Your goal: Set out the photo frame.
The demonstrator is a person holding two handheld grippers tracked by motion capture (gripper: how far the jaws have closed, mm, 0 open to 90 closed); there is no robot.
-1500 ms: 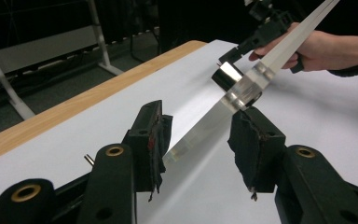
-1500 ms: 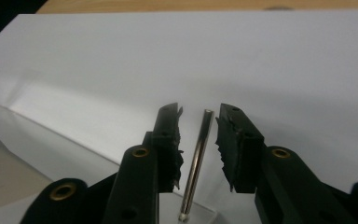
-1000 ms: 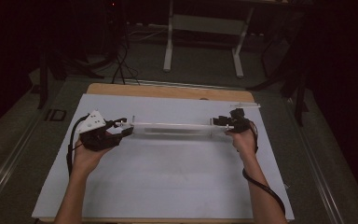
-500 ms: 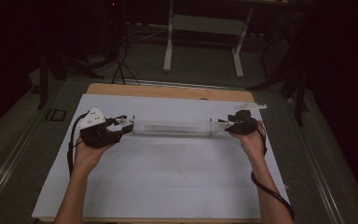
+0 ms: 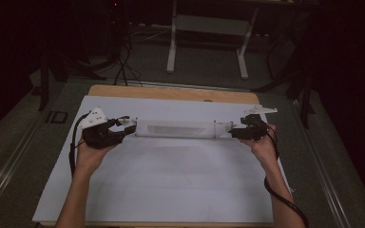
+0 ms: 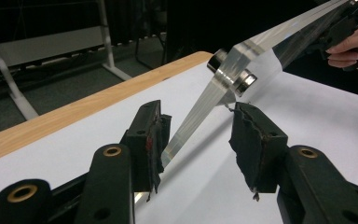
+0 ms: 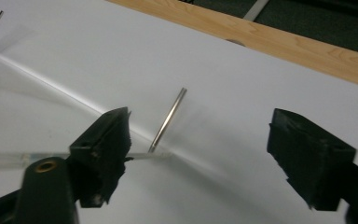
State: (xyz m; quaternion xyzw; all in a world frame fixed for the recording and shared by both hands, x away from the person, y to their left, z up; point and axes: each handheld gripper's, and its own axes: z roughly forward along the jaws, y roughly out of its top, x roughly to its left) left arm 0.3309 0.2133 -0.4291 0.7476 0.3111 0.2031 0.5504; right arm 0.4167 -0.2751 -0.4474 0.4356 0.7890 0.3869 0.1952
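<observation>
Since the earlier pictures, the right gripper (image 5: pixel 234 132) had slid a bit toward the right edge of the table (image 5: pixel 171 92), and its fingers had just been opening. Its 2 fingers (image 7: pixel 103 140) stood spread apart, with the clear plate's thin edge and a small metal pin (image 7: pixel 168 119) between them, and the pads did not press on either. The person's right hand (image 5: pixel 262 145) held that gripper near the right edge.

The clear plastic plate (image 5: pixel 176 128) sat across the far half of the table, reaching from one gripper to the other, over the white sheet (image 5: pixel 171 180). It was long and see-through, with a round metal knob (image 6: pixel 233 70) near its left end.

The left gripper (image 5: pixel 123 129) stayed in its spot near the left edge, held by the left hand (image 5: pixel 90 154). Its fingers (image 6: pixel 149 135) were partly spread around the plate's end. I could not tell whether both pads touched the plate.
</observation>
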